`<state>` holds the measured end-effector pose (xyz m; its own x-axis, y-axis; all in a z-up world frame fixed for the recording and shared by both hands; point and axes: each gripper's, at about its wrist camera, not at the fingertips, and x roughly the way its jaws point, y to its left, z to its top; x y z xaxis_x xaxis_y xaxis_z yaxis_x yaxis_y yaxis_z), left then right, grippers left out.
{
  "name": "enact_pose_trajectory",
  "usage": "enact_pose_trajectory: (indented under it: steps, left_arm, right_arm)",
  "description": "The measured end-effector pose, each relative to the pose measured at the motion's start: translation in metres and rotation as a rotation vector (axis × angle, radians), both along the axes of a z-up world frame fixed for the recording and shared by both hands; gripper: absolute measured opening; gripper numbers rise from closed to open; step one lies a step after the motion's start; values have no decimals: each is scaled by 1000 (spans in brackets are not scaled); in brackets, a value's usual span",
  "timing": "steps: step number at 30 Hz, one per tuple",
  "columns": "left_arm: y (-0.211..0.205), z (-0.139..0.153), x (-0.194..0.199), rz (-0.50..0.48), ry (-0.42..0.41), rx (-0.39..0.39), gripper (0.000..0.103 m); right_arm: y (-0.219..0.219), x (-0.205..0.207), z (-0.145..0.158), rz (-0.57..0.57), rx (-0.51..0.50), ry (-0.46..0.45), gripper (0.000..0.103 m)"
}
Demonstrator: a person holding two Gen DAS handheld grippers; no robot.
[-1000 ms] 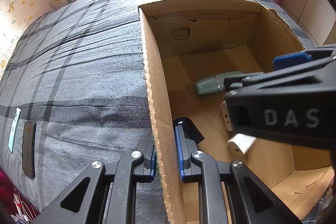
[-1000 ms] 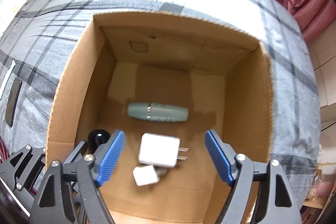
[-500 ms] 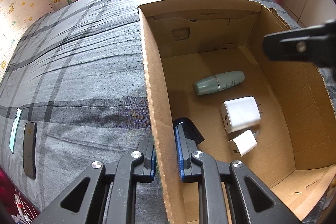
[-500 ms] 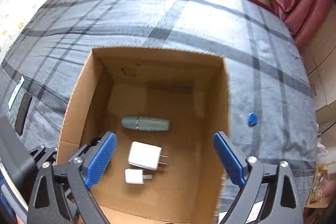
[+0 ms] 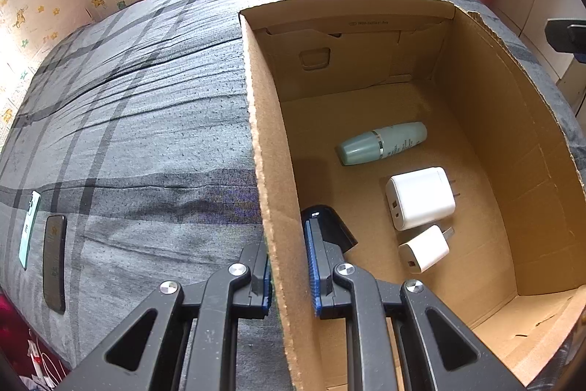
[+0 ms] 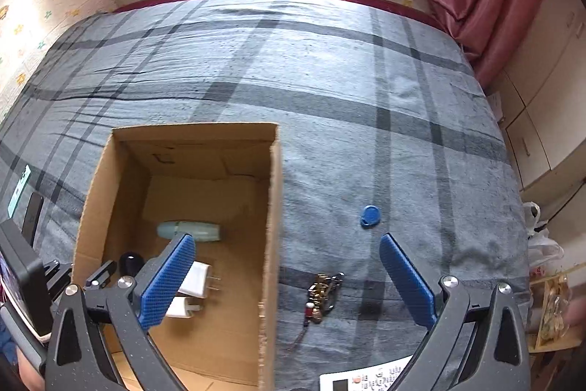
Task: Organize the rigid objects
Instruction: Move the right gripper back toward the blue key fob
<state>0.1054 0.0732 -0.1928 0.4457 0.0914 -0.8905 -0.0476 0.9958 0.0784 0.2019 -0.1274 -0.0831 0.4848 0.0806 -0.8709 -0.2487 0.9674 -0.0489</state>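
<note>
So the left gripper (image 5: 289, 266) is clamped on the left wall of the cardboard box (image 5: 269, 178), one pad outside against the bedspread side, the other inside. That wall's torn top edge runs straight away from the jaws toward the far corner.

Inside the box, everything lies flat on the floor: a pale green bottle (image 5: 382, 142) on its side about mid-floor, a big white charger (image 5: 420, 197) just nearer than it, and a smaller white charger (image 5: 424, 249) right beside that one, nearly touching. A glossy black thing (image 5: 327, 224) sits tight in against the clamped wall, right at the inner pad; can't tell what it is. The far half of the floor and the right side are bare cardboard, so plenty of room there.

The right gripper (image 6: 287, 277) is out over the box's right wall, jaws spreading wide with nothing between the pads; its left finger hangs over the box, its right one over the bed. Out on the grey plaid bedspread (image 6: 329, 90), right of the box: a small blue round tag (image 6: 370, 216) and nearer, a brassy keychain bunch (image 6: 322, 292) with a thin chain trailing. Both are well clear of the box wall and apart from each other, open fabric all around.

Off to the left of the box, a dark phone (image 5: 54, 262) and a teal card (image 5: 29, 229) lie side by side near the bed's edge.
</note>
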Motion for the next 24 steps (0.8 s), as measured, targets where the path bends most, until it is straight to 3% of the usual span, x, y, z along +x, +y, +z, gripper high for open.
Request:
enact_pose_trajectory:
  steps: [11,24]
  left_arm:
    - [0,-1,1,-1,5,4,17]
    - [1,-4,3,-6,13,1,17]
  right_arm:
    - [-58,27,-20,-85,-12,11,103]
    - [-92,74,-97,-159,-38,126,102]
